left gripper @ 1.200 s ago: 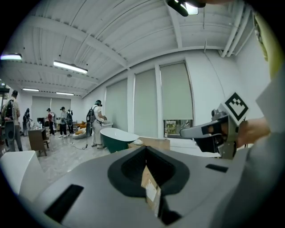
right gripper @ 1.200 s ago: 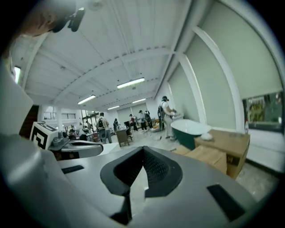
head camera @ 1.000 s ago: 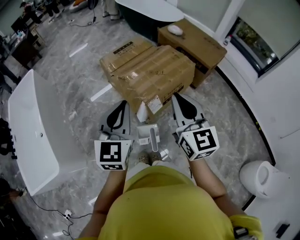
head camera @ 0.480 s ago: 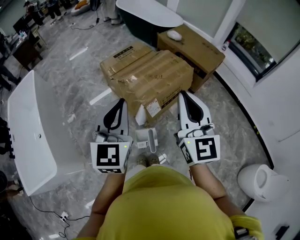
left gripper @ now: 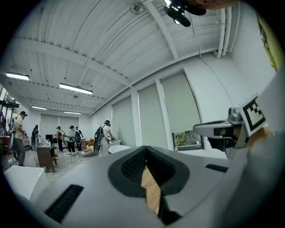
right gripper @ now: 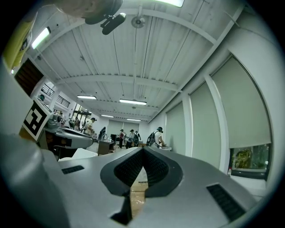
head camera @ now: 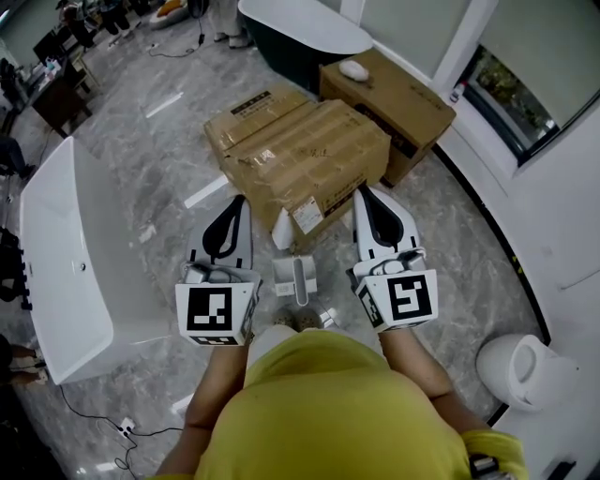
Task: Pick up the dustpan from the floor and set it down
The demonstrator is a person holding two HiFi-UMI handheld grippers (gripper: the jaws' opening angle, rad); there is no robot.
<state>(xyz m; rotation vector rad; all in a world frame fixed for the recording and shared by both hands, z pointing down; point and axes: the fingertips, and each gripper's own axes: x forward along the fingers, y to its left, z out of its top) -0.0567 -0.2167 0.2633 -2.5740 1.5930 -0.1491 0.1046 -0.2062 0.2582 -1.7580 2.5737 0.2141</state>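
Observation:
The dustpan (head camera: 295, 274), white with a grey handle, lies on the marble floor just ahead of the person's feet. Both grippers are held level above it, one on each side, and touch nothing. My left gripper (head camera: 241, 202) is to its left, jaws shut and empty. My right gripper (head camera: 362, 192) is to its right, also shut and empty. In the left gripper view the left gripper (left gripper: 149, 178) shows its jaws together, with only a sliver of cardboard behind. The right gripper view shows the right gripper (right gripper: 140, 171) the same way. The dustpan is in neither gripper view.
Large cardboard boxes (head camera: 300, 150) stand right ahead of the grippers, with another box (head camera: 394, 94) behind. A white bathtub (head camera: 66, 253) lies at the left, a dark tub (head camera: 300, 28) at the back, a toilet (head camera: 520, 361) at the lower right. Cables (head camera: 122, 431) trail at the lower left.
Both grippers have risen a little and stayed shut and empty. The dustpan has not moved on the floor.

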